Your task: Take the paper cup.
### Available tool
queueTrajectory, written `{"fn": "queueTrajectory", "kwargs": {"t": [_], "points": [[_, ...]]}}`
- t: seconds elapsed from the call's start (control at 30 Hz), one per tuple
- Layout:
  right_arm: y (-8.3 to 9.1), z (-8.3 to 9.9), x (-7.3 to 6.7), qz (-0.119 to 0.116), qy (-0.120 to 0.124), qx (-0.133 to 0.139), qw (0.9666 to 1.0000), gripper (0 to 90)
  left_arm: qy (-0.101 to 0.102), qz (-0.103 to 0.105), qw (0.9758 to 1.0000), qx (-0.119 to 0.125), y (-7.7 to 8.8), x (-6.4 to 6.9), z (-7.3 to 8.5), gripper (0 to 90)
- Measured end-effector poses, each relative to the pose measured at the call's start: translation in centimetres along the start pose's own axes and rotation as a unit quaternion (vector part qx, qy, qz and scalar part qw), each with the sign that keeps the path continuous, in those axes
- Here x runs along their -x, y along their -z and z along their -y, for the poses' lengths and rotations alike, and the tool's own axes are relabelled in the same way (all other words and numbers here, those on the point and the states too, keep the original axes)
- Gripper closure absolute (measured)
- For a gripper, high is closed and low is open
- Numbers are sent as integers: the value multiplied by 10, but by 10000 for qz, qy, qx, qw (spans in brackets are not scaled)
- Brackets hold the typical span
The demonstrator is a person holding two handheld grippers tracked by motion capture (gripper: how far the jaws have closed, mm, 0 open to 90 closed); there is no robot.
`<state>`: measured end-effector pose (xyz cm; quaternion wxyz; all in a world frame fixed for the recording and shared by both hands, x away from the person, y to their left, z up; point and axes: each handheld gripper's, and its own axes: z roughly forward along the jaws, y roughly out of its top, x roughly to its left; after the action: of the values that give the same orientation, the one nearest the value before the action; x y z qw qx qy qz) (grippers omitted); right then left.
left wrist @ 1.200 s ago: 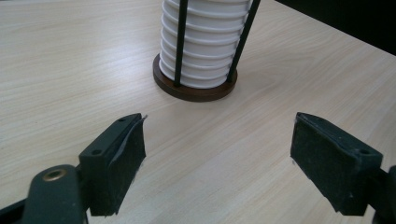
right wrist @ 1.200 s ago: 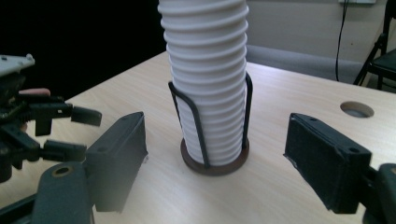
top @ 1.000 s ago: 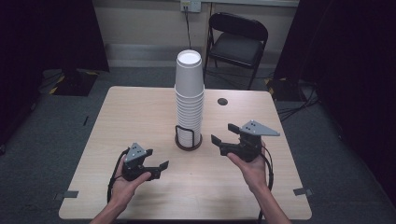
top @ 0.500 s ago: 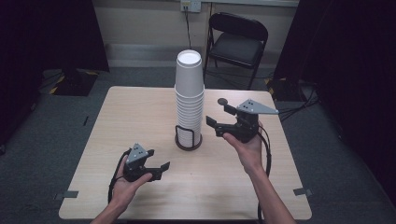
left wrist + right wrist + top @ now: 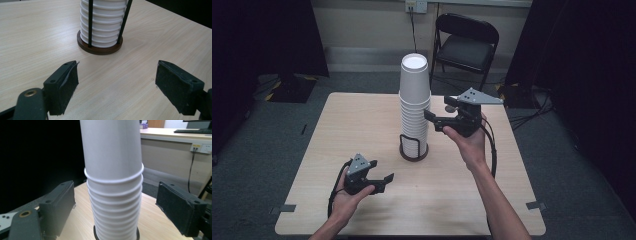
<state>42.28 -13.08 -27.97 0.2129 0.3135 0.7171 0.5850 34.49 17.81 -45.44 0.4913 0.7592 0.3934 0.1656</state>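
Right gripper view: wall socket (image 5: 201,148) behind cup stack (image 5: 113,182).

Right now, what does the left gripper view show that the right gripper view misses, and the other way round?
Left gripper view alone: the holder's brown round base and two black upright rods, seen low and close across the table.

Right gripper view alone: the smooth wall of the top cup, plus a wall socket behind.

Both share: the cup stack ahead of each camera's own open black jaws, nothing between the left gripper pads, the right gripper jaws flanking the stack without touching, and the table.
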Motion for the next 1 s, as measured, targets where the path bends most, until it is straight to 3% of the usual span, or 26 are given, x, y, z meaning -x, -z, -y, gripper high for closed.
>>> {"fn": "queueTrajectory", "kwargs": {"t": [0.73,0.87,1.0], "points": [[-39,-40,-4,-93,129,221,9996,131,-29,-2,10000,-8,0,-2,0,184],[-46,-44,-4,-72,209,149,9996,130,-6,-10,10000,-1,0,-2,0,184],[-55,-48,-3,-72,141,104,9998,129,-32,6,10000,-16,-1,-1,0,185]]}}
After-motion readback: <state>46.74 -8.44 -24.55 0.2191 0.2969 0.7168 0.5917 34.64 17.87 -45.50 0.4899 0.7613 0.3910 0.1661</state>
